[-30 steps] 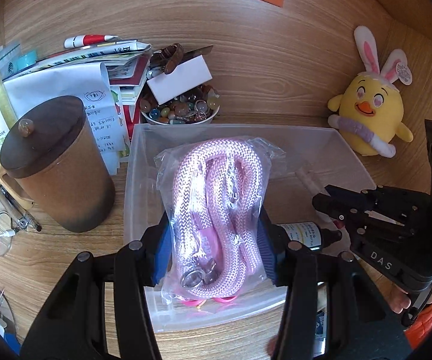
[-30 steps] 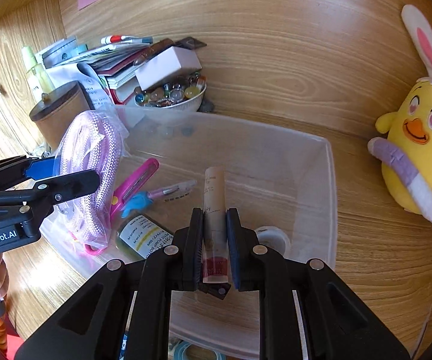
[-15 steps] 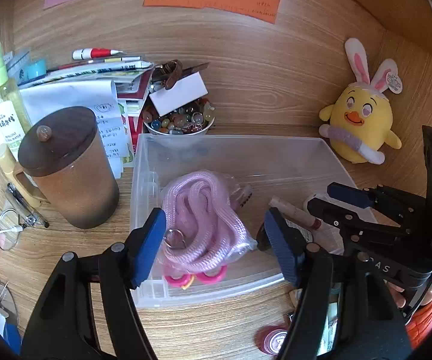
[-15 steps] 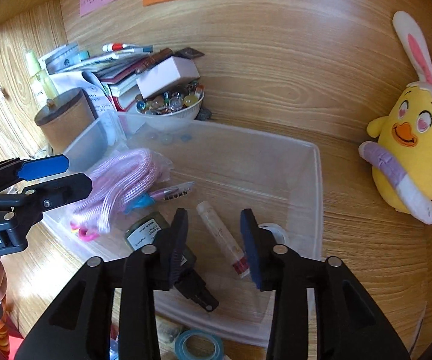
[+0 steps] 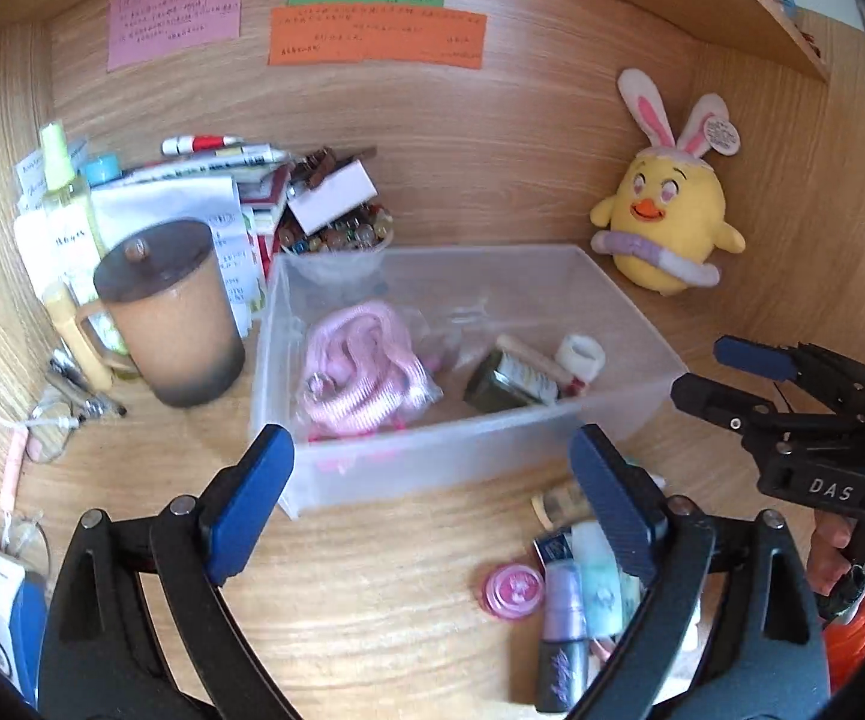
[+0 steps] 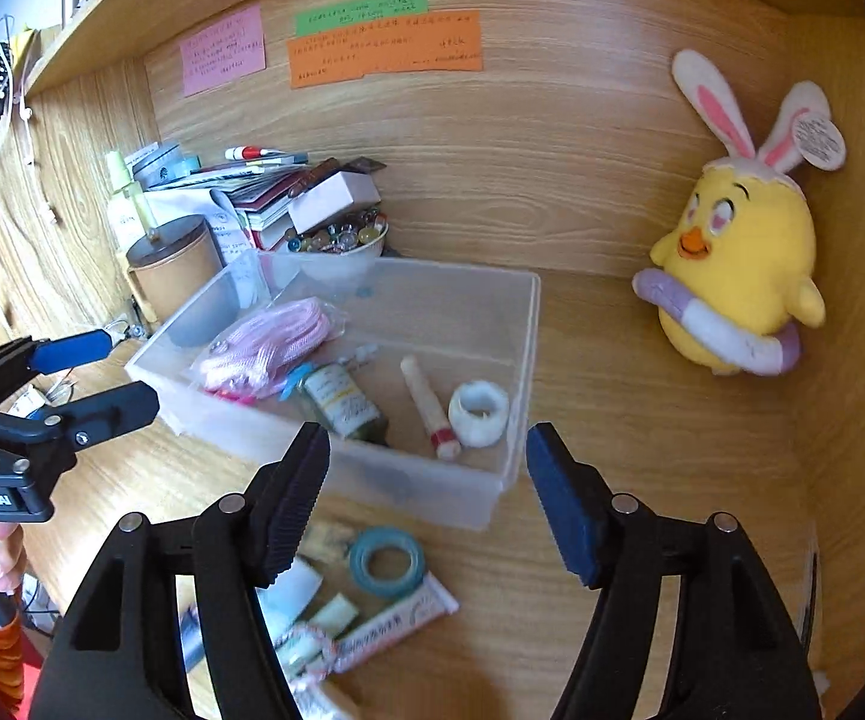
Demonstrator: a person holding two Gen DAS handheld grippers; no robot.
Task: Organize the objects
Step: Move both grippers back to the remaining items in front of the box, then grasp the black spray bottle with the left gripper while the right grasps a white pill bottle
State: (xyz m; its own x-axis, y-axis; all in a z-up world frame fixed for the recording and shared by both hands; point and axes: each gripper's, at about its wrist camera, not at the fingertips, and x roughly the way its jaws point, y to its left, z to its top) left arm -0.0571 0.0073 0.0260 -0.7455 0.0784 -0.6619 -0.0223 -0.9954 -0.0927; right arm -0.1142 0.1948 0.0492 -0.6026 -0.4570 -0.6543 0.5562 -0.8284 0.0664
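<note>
A clear plastic bin stands on the wooden desk. In it lie a bagged pink rope, a dark bottle, a slim tube and a white tape roll. My left gripper is open and empty, in front of the bin's near wall. My right gripper is open and empty, above loose items: a teal tape roll, a tube, a pink round case and a purple bottle.
A brown lidded mug stands left of the bin. Behind it are stacked papers and books and a bowl of beads. A yellow plush chick sits at the back right. Glasses lie at left.
Both grippers opened and let go: the pink rope and the tube now lie in the bin. Both grippers then drew back toward the desk's front.
</note>
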